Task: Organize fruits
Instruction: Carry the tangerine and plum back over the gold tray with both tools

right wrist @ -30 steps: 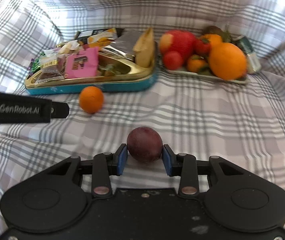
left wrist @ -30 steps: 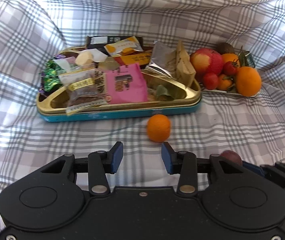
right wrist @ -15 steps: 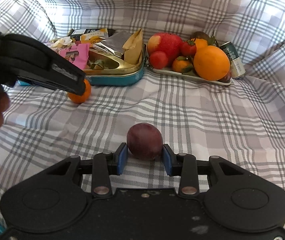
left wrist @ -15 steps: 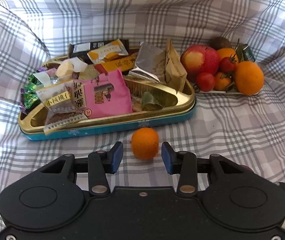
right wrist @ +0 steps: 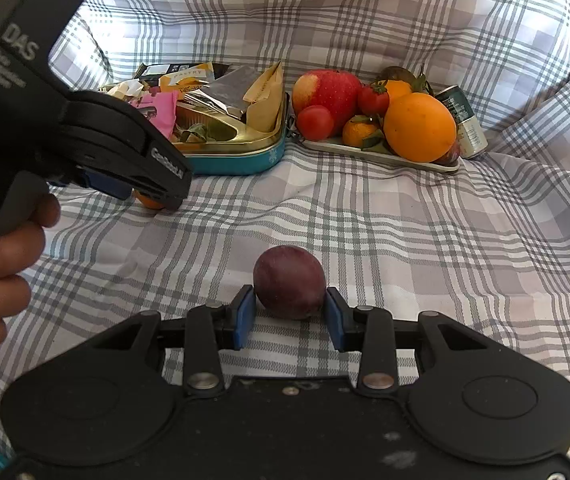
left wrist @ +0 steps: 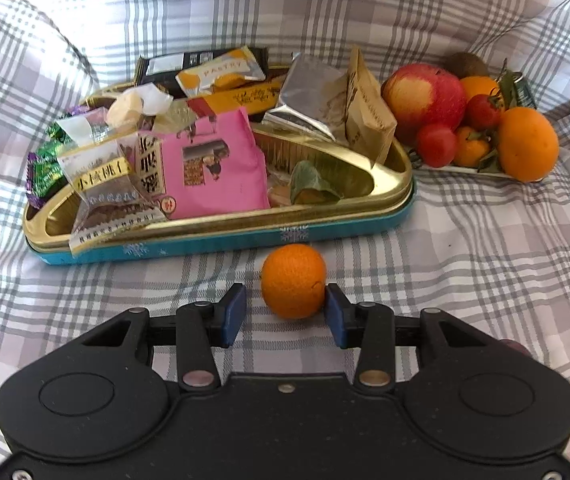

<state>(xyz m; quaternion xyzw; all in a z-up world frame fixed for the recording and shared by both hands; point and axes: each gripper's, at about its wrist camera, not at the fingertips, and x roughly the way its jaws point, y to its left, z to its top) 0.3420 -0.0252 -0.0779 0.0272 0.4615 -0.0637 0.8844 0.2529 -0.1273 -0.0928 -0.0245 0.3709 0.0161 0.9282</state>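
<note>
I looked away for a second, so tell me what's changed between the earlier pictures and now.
The left claw has moved in on the small orange: earlier the fruit lay ahead of its tips, now it sits between the opening jaws, touching one pad, with a gap at the other. Unchanged: the right claw is shut on the dark plum; the snack tin and fruit plate haven't moved.

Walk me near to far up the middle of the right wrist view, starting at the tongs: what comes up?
Right tongs shut on the dark plum → bare plaid cloth → white fruit tray → red apple → plaid cloth again.
</note>
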